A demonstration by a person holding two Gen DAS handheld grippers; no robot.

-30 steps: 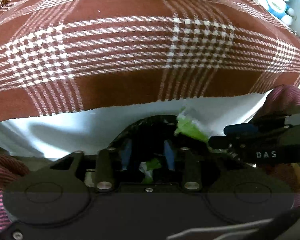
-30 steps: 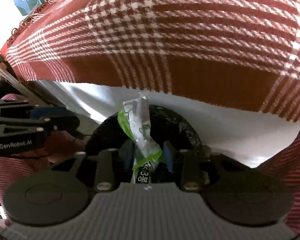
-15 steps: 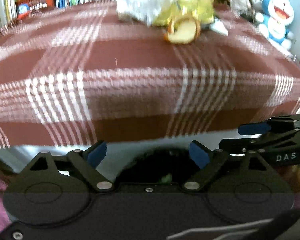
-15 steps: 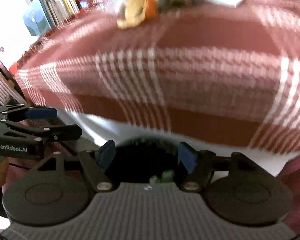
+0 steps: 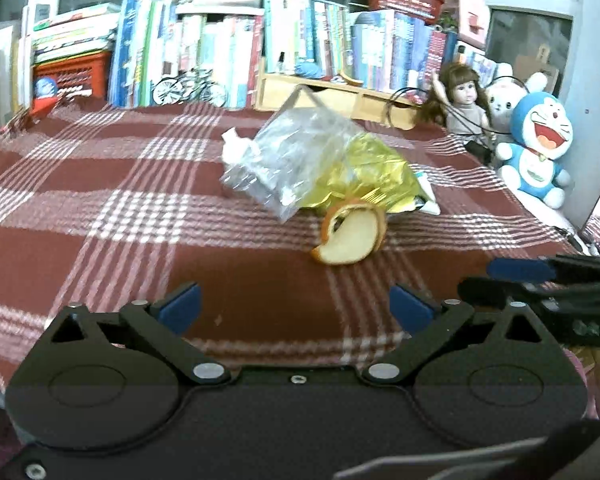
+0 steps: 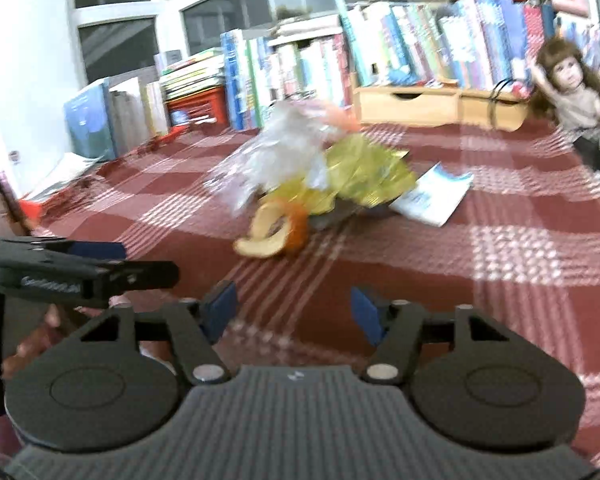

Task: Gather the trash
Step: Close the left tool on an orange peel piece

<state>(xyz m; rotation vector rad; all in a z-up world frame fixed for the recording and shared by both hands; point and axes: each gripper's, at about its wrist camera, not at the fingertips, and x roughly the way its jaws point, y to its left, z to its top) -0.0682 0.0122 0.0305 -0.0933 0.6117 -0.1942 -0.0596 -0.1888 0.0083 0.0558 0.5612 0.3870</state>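
Both claws hang empty with jaws spread wide: the left claw [image 5: 294, 306] and the right claw [image 6: 294, 312], side by side at the near edge of the plaid tabletop [image 5: 100, 208]. The trash pile sits at about 12 o'clock ahead: an orange peel [image 5: 350, 236] nearest, with a clear plastic bag [image 5: 288, 160] and a yellow wrapper [image 5: 364, 176] just behind it. The bag is light and crinkly; a shallow pinch could slip off it. Converging claws may collide, or sweep the peel away.

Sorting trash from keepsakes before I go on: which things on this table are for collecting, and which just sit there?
Trash: orange peel, clear plastic bag, yellow foil wrapper.

Just there: doll, blue plush toy, white plush rabbit, books, wooden drawer box, plaid tablecloth.
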